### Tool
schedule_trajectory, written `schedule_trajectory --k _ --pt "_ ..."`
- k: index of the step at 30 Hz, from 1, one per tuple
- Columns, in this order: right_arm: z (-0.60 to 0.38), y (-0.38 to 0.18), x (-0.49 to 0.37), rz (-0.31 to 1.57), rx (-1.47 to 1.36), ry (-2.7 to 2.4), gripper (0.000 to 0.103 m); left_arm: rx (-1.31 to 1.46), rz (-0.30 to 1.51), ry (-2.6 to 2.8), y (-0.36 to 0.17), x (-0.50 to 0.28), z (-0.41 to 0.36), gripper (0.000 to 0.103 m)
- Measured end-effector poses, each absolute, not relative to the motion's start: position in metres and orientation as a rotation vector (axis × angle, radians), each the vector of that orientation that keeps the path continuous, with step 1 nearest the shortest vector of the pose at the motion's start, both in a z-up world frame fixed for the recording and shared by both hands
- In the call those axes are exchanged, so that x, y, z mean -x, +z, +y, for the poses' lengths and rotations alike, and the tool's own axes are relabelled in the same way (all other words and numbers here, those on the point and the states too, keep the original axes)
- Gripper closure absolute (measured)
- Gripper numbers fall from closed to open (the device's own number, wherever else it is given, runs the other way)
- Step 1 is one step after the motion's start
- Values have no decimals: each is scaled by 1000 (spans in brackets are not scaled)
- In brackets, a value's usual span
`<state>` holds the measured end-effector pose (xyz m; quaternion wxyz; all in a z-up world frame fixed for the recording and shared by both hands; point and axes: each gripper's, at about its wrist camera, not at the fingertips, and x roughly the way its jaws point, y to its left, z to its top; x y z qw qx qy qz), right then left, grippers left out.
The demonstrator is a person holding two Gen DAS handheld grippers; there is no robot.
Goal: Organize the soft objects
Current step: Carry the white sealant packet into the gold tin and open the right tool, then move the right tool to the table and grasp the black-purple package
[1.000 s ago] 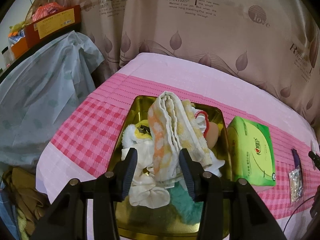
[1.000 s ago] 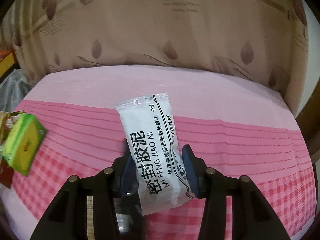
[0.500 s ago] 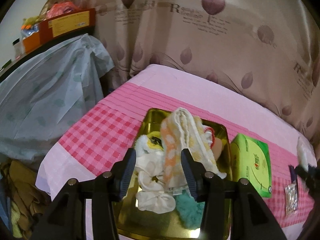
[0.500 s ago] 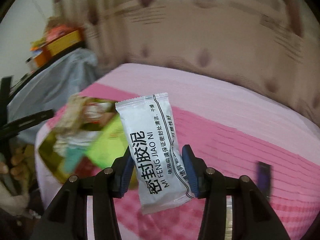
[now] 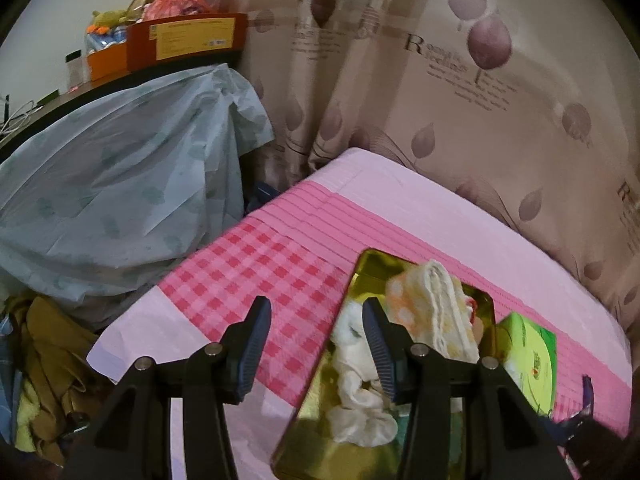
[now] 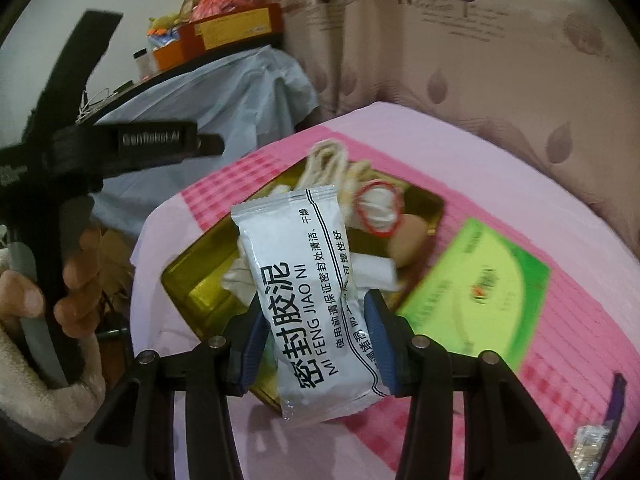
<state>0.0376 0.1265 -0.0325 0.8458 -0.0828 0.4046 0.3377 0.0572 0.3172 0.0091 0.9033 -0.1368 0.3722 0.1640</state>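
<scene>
Right gripper (image 6: 316, 354): your jaws clamp the white packet (image 6: 310, 292), lower centre of frame, over the gold tray (image 6: 192, 280).
Left gripper (image 5: 316, 348): your jaws stand apart, empty.
Tray contents: checked towel (image 5: 432, 308), white cloth (image 5: 360, 408).
Green box (image 6: 476, 280): right of tray.

Bare checked table (image 5: 256, 264) lies open at frame centre-left of the left wrist view; the cloth-filled gold tray (image 5: 316, 412) and green pack (image 5: 532, 360) crowd the lower right.
</scene>
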Motion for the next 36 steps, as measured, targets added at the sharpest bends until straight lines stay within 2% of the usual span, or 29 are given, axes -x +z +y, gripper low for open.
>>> schedule_trajectory --k 18,24,31,36 --pt "169 -73 -40 894 242 709 60 318 755 340 15 -53 333 54" --pt "165 -72 -42 901 226 723 56 313 753 333 20 -51 335 54" --pt "154 -57 -34 875 195 733 43 315 753 336 21 -49 336 54" --pt "130 -39 -26 846 155 729 41 313 753 337 22 -49 335 54"
